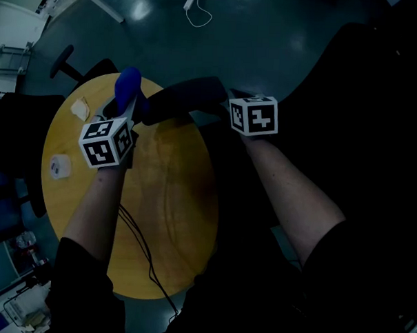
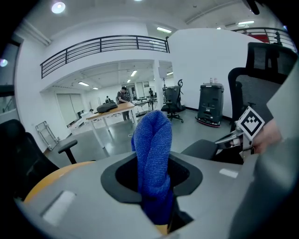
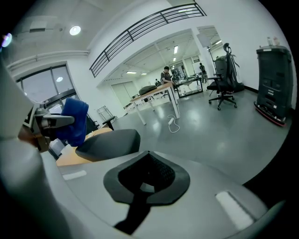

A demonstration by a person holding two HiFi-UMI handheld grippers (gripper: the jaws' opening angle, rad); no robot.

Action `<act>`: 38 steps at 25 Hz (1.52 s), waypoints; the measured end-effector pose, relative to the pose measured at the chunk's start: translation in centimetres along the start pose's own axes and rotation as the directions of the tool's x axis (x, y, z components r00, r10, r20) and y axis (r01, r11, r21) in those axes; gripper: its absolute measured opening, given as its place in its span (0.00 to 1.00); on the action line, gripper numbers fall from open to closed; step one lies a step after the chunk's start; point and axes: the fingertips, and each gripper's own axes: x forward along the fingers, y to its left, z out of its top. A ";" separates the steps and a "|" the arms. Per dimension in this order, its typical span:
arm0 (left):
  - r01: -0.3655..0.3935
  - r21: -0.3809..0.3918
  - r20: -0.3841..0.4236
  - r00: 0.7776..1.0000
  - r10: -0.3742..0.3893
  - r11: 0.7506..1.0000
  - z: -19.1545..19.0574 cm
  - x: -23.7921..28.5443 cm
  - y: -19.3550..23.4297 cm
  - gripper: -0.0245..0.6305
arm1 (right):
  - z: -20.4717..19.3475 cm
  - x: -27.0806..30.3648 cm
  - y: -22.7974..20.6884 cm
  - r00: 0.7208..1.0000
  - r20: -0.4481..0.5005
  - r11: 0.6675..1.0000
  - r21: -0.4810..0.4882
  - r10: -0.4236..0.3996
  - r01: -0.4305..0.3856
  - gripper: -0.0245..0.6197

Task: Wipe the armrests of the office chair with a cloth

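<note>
Two grippers are being held out above the far edge of a round wooden table (image 1: 171,223), one in each of the person's hands. The left gripper (image 2: 155,179) is clamping its jaws on a blue cloth (image 2: 152,140), which is standing up out of them as a folded, rounded bundle. Just ahead of this gripper and to its right, the black armrest (image 2: 205,148) of the office chair (image 2: 261,93) is lying level. The cloth is hanging close to the near end of the armrest, but whether it is touching the pad cannot be told.

The right gripper (image 3: 145,179) is pointing toward the armrest from the other side. Its jaws are pressing together with nothing between them. From this gripper, the armrest is sitting just ahead and to the left, and the cloth is showing farther left, past the armrest's end.

Behind the left gripper, a thin dark cable (image 1: 139,242) is running across the table beside the person's left forearm. To the left of that gripper, two small pale items (image 1: 60,166) are lying on the tabletop, well apart from each other. Far ahead of both grippers, a white cord (image 1: 196,11) is lying on the grey floor.
</note>
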 end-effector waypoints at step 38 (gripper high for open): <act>0.148 0.250 -0.157 0.981 -0.111 0.957 0.3 8.8 -10.1 0.24 | -0.1 -0.5 0.3 1.000 0.008 0.997 0.072 0.009 -0.010 0.04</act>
